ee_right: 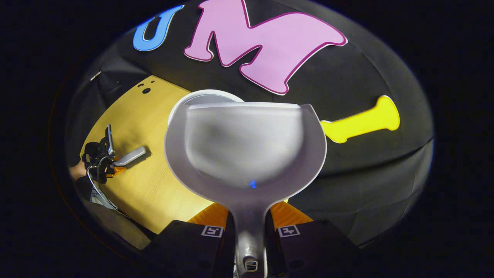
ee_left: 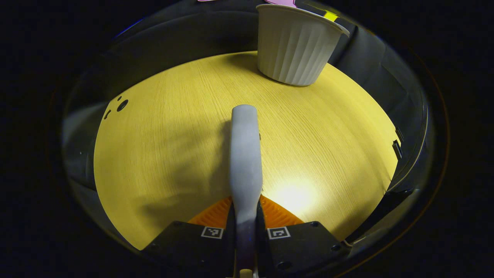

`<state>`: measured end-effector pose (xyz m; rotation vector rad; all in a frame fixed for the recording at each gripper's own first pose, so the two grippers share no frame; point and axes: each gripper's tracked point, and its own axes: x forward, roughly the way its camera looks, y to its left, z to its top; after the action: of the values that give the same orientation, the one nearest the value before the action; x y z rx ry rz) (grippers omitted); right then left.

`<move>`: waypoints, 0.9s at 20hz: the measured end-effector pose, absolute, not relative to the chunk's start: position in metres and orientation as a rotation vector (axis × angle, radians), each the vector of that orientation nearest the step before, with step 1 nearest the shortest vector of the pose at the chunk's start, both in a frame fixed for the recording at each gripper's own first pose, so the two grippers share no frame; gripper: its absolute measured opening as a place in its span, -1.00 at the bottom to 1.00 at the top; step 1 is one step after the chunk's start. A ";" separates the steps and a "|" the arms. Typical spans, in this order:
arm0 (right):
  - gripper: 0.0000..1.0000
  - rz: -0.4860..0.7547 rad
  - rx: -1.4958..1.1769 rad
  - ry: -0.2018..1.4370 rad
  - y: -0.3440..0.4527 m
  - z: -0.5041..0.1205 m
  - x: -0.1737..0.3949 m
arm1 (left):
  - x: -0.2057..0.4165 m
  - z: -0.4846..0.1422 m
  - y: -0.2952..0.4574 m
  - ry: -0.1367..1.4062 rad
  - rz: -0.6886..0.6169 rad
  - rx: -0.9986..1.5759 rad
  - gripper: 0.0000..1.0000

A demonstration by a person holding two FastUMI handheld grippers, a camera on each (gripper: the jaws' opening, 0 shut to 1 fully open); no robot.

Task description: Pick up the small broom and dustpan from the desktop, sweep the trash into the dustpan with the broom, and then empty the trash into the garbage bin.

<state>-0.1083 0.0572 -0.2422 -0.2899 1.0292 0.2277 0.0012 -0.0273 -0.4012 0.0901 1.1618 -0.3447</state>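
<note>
Left claw [ee_left: 245, 216] is clamped tight on the broom [ee_left: 244, 154] handle, poking out over the table [ee_left: 162, 154] toward the ribbed bin [ee_left: 295, 46] at the far edge. Right claw [ee_right: 249, 227] pinches the dustpan [ee_right: 245, 150] handle, the pan raised in front of the bin [ee_right: 200, 96].

You are looking at one small broom [ee_left: 244, 154], seen as a pale handle running up from the left gripper [ee_left: 245, 216]. You are seeing one dustpan [ee_right: 245, 148], its stem clamped in the right gripper [ee_right: 249, 227]. One garbage bin [ee_left: 295, 46] is sitting at the far edge of one desktop [ee_left: 162, 154]. That is making two grippers in all. Three small dark holes [ee_left: 122, 105] are showing near the desktop's corner.
</note>
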 end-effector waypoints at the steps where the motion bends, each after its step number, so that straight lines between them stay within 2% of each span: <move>1: -0.28 0.227 -0.268 1.019 0.057 -0.240 -0.118 | 0.001 -0.401 -0.027 1.163 -0.342 0.093 -0.46; 8: -0.28 0.234 -0.122 1.059 0.076 -0.266 -0.228 | 0.002 -0.401 -0.029 1.166 -0.320 0.104 -0.46; 12: -0.28 0.262 -0.071 1.130 0.101 -0.313 -0.276 | 0.002 -0.400 -0.028 1.171 -0.311 0.122 -0.46; 13: -0.28 0.278 -0.051 1.144 0.115 -0.337 -0.290 | 0.003 -0.400 -0.026 1.171 -0.301 0.125 -0.53; 15: -0.28 0.294 -0.043 1.167 0.134 -0.369 -0.303 | 0.003 -0.400 -0.025 1.172 -0.293 0.121 -0.46; 17: -0.28 0.319 -0.027 1.186 0.154 -0.401 -0.308 | 0.002 -0.400 -0.024 1.174 -0.284 0.123 -0.53; 18: -0.28 0.329 -0.014 1.189 0.163 -0.415 -0.308 | 0.002 -0.401 -0.024 1.176 -0.280 0.125 -0.46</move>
<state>-0.3083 0.1633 -0.4151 -0.0144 1.1894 0.3293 0.0016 -0.0235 -0.4005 0.1247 1.1761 -0.2795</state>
